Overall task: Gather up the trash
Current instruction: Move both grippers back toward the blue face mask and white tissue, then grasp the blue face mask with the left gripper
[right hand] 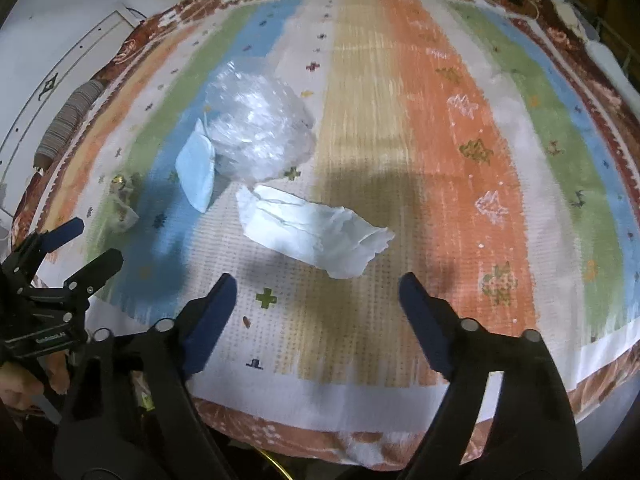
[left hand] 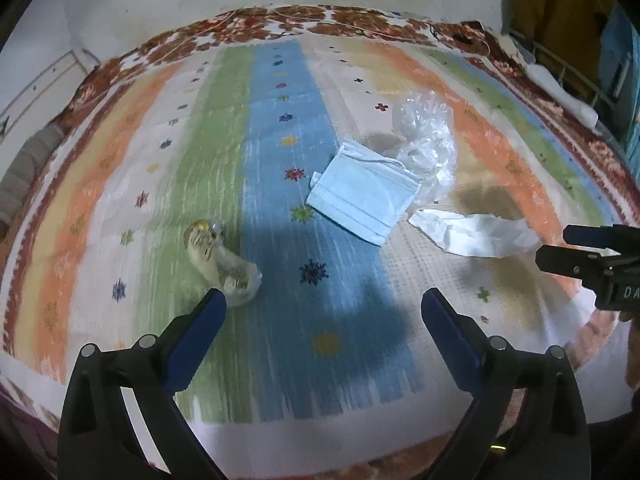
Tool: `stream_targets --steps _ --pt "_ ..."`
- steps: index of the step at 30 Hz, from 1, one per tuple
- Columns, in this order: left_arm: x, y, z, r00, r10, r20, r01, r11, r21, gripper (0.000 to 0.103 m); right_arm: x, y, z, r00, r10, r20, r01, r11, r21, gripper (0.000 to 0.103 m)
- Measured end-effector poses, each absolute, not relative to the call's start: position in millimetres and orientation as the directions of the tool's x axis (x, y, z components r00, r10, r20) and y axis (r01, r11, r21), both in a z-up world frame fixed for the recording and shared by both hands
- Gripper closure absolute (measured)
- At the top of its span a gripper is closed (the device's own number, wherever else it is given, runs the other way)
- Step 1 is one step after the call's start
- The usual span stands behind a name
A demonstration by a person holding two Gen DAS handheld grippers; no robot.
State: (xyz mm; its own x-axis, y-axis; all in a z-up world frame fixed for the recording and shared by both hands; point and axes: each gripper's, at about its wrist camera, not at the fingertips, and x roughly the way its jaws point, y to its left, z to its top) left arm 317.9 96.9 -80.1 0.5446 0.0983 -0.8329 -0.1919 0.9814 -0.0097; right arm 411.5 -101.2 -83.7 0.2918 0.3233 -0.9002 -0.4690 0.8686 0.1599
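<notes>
Four pieces of trash lie on a striped, colourful cloth [left hand: 280, 100]. A blue face mask [left hand: 362, 194] [right hand: 196, 172] rests against a crumpled clear plastic bag [left hand: 426, 136] [right hand: 256, 132]. A white crumpled tissue [left hand: 472, 234] [right hand: 316, 236] lies just in front of them. A small clear wrapper with yellowish bits [left hand: 220, 260] [right hand: 122, 204] sits on the green stripe. My left gripper [left hand: 324, 298] [right hand: 98, 240] hovers open, its left fingertip close to the wrapper. My right gripper [right hand: 317, 280] [left hand: 554, 246] is open just short of the tissue, with nothing between its fingers.
The cloth [right hand: 440, 120] has a red-brown floral border, and a pale wall stands behind it. A striped grey roll [right hand: 68, 120] lies at the far left edge. A metal rail [left hand: 560, 68] and dark items stand at the far right. A hand [right hand: 24, 384] holds the left gripper.
</notes>
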Motion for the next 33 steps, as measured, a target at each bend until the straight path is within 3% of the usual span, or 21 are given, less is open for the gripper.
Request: stream_targets --steps 6,8,15,22,27,30,33 --pt "339 89 -93 0.536 0.126 -0.835 -0.146 0.988 0.055 0.007 423 -99 -91 0.287 0.328 -0.9 -0.467 0.868 0.167 0.027" --pt "350 83 -99 0.515 0.132 -0.847 -0.116 0.99 0.084 0.007 427 -99 -94 0.293 0.319 -0.901 -0.46 0.873 0.16 0.035" --pt "378 66 -112 0.49 0.148 -0.859 -0.068 0.989 0.131 0.01 439 -98 -103 0.279 0.319 -0.906 -0.435 0.883 0.177 0.04" --pt "396 59 -121 0.453 0.213 -0.866 -0.065 0.976 0.207 0.016 450 -101 -117 0.231 0.295 -0.927 -0.388 0.902 0.19 0.064" --pt "404 56 -118 0.471 0.207 -0.857 -0.058 0.977 0.205 0.018 453 -105 -117 0.242 0.304 -0.921 -0.375 0.905 0.2 0.07" --pt "408 52 -120 0.481 0.238 -0.844 -0.052 0.969 0.243 0.019 453 -105 -117 0.241 0.303 -0.922 -0.372 0.906 0.201 0.079" --pt "410 53 -121 0.491 0.259 -0.832 -0.072 0.964 0.258 0.029 453 -103 -116 0.238 0.311 -0.92 -0.378 0.902 0.207 0.087"
